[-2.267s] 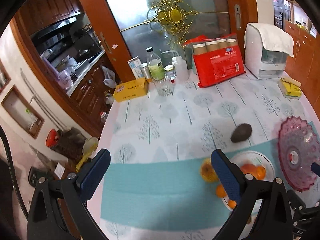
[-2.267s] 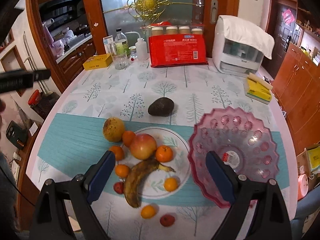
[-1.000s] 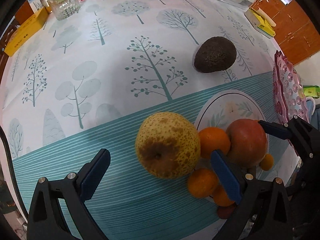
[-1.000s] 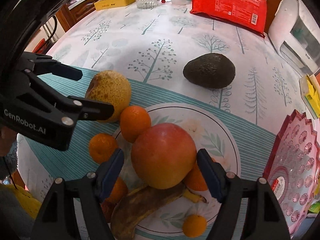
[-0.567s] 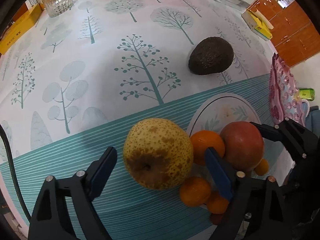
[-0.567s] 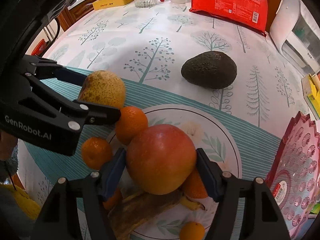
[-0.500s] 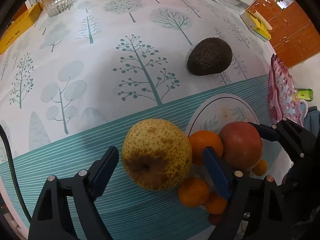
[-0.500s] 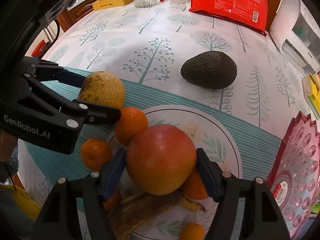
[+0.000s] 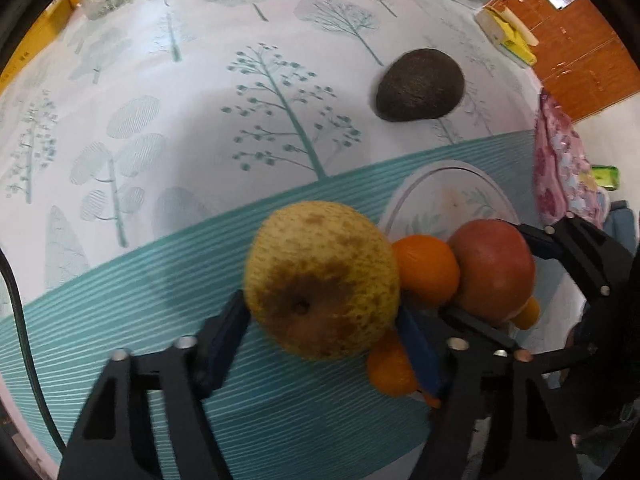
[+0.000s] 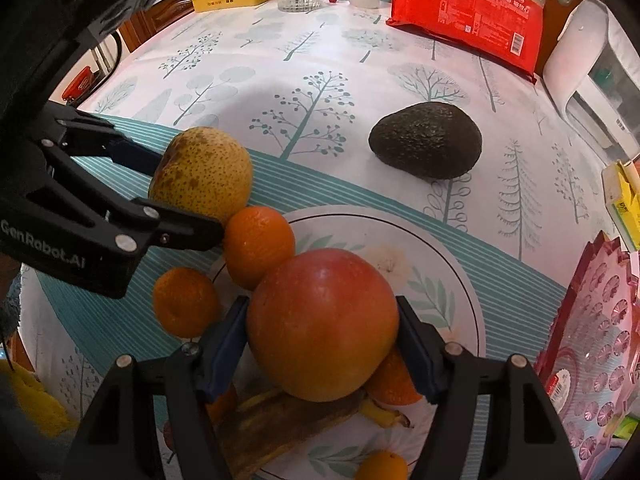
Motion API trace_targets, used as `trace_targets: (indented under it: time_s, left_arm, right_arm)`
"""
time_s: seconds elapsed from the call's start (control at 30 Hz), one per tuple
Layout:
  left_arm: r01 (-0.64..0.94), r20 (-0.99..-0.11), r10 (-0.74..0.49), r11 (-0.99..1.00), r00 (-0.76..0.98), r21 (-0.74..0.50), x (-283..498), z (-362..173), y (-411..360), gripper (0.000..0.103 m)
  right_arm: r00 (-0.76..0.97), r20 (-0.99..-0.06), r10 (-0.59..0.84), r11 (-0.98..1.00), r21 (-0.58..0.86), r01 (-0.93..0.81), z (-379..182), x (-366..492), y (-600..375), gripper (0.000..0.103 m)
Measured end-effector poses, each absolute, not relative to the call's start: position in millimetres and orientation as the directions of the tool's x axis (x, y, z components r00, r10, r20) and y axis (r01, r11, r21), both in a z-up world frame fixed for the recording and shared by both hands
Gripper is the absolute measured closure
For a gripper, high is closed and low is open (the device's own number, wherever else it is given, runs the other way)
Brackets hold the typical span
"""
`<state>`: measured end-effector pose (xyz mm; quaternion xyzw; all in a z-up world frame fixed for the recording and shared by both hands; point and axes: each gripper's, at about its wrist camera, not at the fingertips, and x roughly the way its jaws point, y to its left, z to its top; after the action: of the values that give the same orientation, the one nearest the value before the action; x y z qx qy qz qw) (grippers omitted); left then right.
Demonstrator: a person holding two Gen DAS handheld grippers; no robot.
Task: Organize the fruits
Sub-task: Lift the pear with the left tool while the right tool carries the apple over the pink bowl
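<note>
1. Yellow-brown pear (image 9: 322, 286) sits clamped in the left gripper (image 9: 322, 336); the right gripper (image 10: 322, 340) grips the apple (image 10: 322, 322) over the white plate (image 10: 448, 280).
2. Nothing yet lies in the pink dish (image 10: 600, 320), so sorting seems barely begun.
3. Visible: one avocado (image 10: 426, 146), one banana (image 10: 288, 420), at least four oranges.

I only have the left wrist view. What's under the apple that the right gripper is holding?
Observer: A browned banana lies under the apple, on the white plate.
Operator: Anything past the avocado?
Observer: A red package at the table's far edge, beyond the avocado.
Operator: Is the left gripper gripping its pear?
Observer: Yes, the left gripper has the pear clamped from both sides.
</note>
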<state>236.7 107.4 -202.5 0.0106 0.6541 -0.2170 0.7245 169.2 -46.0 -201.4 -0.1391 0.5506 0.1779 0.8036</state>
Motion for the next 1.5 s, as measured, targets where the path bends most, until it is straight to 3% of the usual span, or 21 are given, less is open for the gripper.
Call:
trace_targets:
  time_s: [0.3, 0.6, 1.03, 1.5]
  left_arm:
    - [0.35, -0.954, -0.269, 0.913, 0.132, -0.209, 226.6, -189.6, 111.1, 0.036]
    - [0.375, -0.916, -0.27, 0.915, 0.296, -0.149, 200.2, -125.1, 113.3, 0.036]
    - [0.444, -0.833, -0.306, 0.892, 0.461, -0.082, 139.3, -44.3, 15.6, 0.036]
    - [0.493, -0.822, -0.262, 0.87, 0.505, 0.025, 121.4, -15.7, -134.4, 0.036]
  right_arm:
    - [0.378, -0.916, 0.137, 0.923, -0.021, -0.385, -191.1, 160.0, -50.0, 0.034]
    - [0.489, -0.853, 0.181, 0.966, 0.06, -0.253, -147.2, 139.1, -73.2, 0.034]
    - [0.673, -0.704, 0.226, 0.974, 0.181, -0.137, -73.8, 81.6, -138.0, 0.034]
    - [0.738, -0.673, 0.047, 0.969, 0.209, 0.129, -60.1, 42.8, -279.5, 0.034]
